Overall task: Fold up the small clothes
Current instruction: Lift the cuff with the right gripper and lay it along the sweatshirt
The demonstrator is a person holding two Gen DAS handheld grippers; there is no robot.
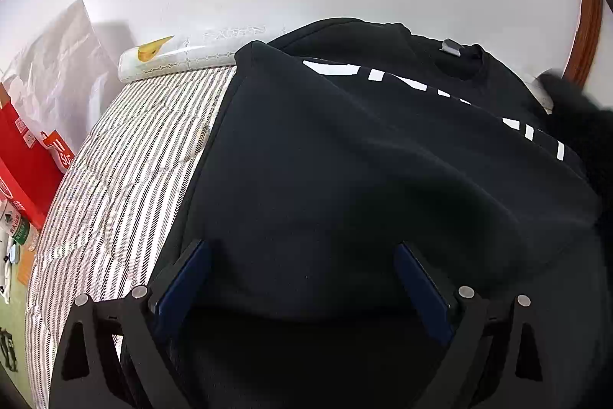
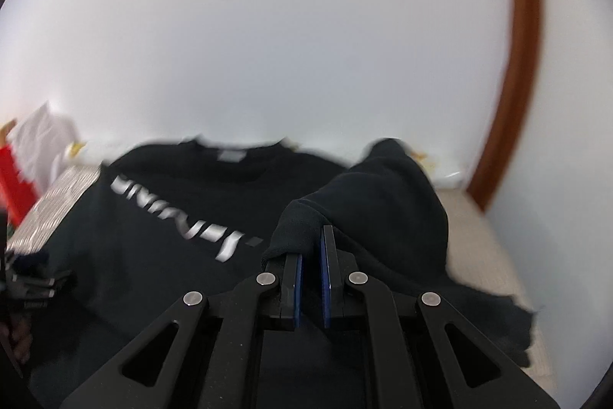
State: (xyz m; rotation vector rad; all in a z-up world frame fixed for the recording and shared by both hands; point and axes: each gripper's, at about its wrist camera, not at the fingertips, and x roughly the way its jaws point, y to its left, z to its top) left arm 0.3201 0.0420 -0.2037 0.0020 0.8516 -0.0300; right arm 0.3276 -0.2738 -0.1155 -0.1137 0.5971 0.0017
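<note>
One black sweatshirt (image 1: 345,160) lies front-up on a striped bed cover (image 1: 126,156), collar toward the wall. Step in hand, I'd say: the first side fold. Right gripper (image 2: 311,252) has its jaws pinched nearly shut on the sleeve (image 2: 383,202), cloth bunched up over the tips, and the right view is motion-blurred w/ that sleeve lifted above the body. Left gripper (image 1: 302,278) hangs over the hem area, jaws wide, nothing btwn them; can't tell if the tips touch the cloth.

Next move prob calls for laying the sleeve flat across the chest, then letting go w/o dragging the body; left could pin the hem.

Writing: white block letters (image 1: 383,75) across the chest, partly creased and blurred, not readable. Grey neck tag (image 1: 452,46), too small. Red packaging (image 1: 23,156) at left has white print, unreadable.
</note>
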